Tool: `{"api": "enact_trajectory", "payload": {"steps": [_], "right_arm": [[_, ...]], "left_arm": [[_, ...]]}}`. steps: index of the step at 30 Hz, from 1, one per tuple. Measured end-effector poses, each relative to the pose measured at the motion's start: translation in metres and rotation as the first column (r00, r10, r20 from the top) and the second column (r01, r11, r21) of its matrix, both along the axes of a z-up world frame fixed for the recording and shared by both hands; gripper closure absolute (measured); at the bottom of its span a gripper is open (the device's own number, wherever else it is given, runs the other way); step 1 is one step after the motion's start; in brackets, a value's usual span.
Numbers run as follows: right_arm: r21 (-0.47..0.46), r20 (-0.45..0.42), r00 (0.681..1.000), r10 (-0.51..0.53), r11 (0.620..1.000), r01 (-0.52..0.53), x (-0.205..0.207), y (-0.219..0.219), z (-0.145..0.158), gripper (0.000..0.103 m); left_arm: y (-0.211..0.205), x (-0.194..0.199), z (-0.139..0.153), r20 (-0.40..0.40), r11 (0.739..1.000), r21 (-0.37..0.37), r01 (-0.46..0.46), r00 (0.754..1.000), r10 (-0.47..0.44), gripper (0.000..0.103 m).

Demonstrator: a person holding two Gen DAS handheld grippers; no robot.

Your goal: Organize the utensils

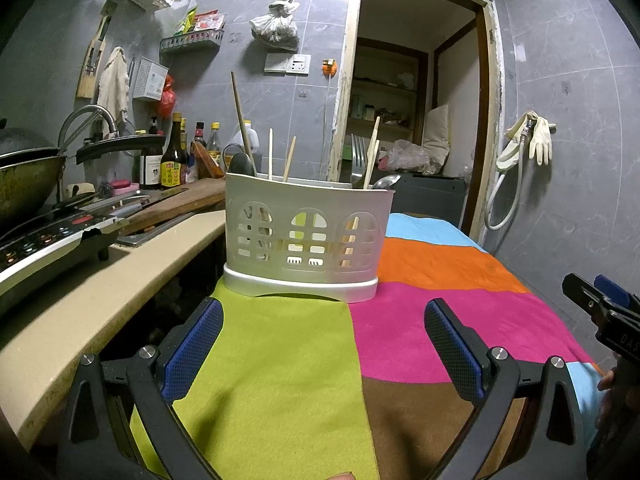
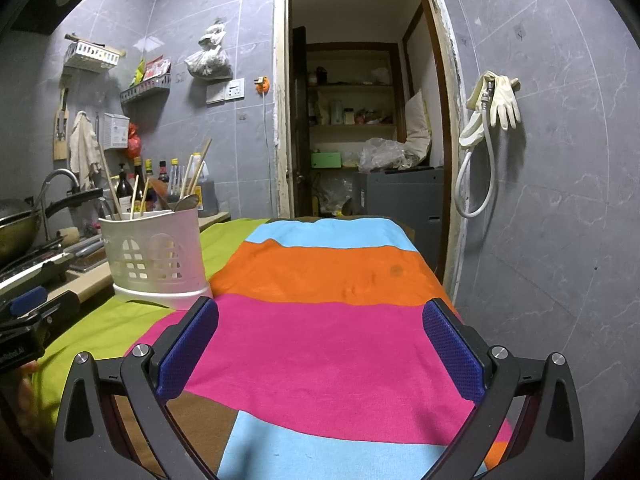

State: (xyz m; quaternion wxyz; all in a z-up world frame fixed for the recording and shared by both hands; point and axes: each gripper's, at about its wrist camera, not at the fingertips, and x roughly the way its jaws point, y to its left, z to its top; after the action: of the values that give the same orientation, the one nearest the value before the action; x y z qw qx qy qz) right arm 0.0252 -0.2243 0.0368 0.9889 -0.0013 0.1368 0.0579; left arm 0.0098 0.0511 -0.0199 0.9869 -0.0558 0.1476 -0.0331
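Ahead of the left gripper's (image 1: 324,344) spread jaws stands the utensil holder (image 1: 304,236).

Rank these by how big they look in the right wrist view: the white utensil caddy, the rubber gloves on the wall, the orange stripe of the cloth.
1. Orange stripe
2. White utensil caddy
3. Rubber gloves

The gloves hang farther off, so their true size is unsure.
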Motion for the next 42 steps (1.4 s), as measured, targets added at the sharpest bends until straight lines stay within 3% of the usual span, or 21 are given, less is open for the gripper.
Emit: {"api": "enact_trajectory", "payload": {"steps": [42], "right_arm": [[0.001, -0.004, 1.000, -0.001, 1.000, 0.001, -0.0004, -0.0011, 0.0006, 0.000]], "left_arm": [[0.0025, -0.0008, -0.0004, -0.004, 1.000, -0.003, 0.002, 1.000, -0.002, 0.004]]}}
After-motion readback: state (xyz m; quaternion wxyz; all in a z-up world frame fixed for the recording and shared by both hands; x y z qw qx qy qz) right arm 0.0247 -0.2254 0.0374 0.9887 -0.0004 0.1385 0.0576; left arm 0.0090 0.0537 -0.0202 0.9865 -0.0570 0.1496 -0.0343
